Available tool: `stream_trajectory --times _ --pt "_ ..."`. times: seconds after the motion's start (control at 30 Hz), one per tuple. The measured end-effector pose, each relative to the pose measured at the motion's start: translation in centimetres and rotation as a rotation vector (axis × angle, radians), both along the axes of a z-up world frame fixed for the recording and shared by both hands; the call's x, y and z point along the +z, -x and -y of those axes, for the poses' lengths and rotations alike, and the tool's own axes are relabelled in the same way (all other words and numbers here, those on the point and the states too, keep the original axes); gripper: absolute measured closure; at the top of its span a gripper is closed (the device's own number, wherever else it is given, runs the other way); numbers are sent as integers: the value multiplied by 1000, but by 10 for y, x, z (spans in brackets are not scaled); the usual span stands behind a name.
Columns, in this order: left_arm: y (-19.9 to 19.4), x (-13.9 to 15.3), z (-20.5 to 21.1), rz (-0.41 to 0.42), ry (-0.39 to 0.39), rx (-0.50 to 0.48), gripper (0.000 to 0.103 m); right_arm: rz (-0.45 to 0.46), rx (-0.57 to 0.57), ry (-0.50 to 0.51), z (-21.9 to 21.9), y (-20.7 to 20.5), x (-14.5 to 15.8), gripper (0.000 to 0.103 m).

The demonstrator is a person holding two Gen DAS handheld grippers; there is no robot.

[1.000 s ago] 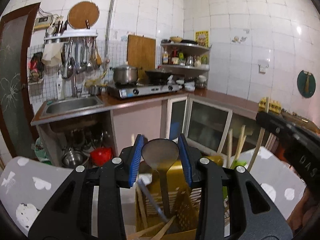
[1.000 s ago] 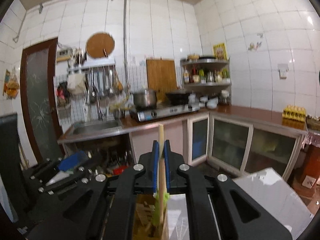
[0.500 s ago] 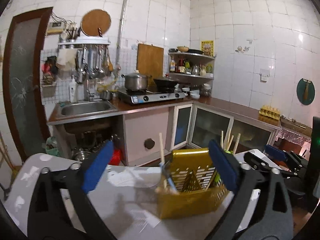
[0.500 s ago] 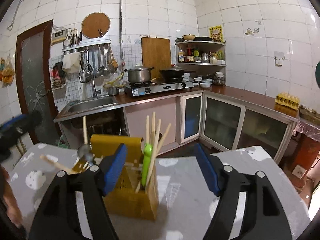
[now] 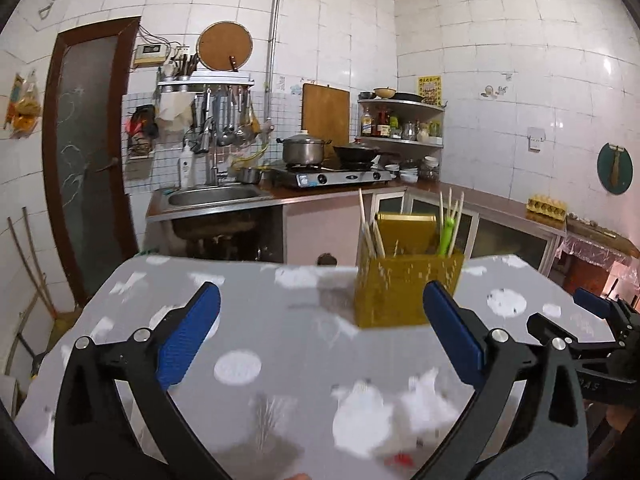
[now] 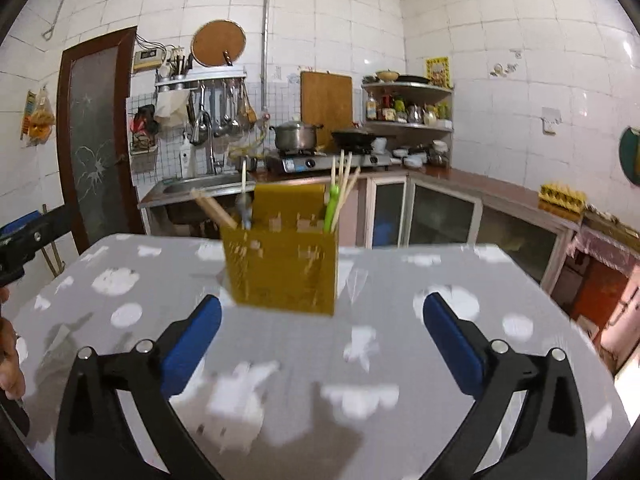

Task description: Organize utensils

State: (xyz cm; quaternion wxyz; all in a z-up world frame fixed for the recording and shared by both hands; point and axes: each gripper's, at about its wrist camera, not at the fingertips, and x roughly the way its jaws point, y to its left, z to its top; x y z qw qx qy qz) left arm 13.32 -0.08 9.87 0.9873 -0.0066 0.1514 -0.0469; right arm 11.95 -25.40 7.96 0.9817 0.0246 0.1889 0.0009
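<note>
Table (image 5: 280, 332): grey cloth cover, white blotch pattern. Yellow perforated utensil holder (image 5: 404, 292) stands upright on it, toward far edge. Small red item (image 5: 400, 459) at near edge, blurred, unidentifiable.

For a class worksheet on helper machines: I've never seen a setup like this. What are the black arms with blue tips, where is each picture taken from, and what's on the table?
No robot here: a person holds hand-held tongs, one per hand, each with a camera looking along its fingers. One picture looks out from the left tongs, the other from the right tongs. Both stand wide open and hold nothing; the right jaws have just been opening. On the grey patterned table stands a yellow utensil holder with chopsticks and a green utensil upright inside. A kitchen lies behind.
</note>
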Motion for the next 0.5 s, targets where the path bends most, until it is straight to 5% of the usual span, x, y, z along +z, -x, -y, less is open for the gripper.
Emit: stream_trajectory --times 0.5 --pt "68 -76 1 -39 -53 60 5 24 -14 24 -18 69 -48 4"
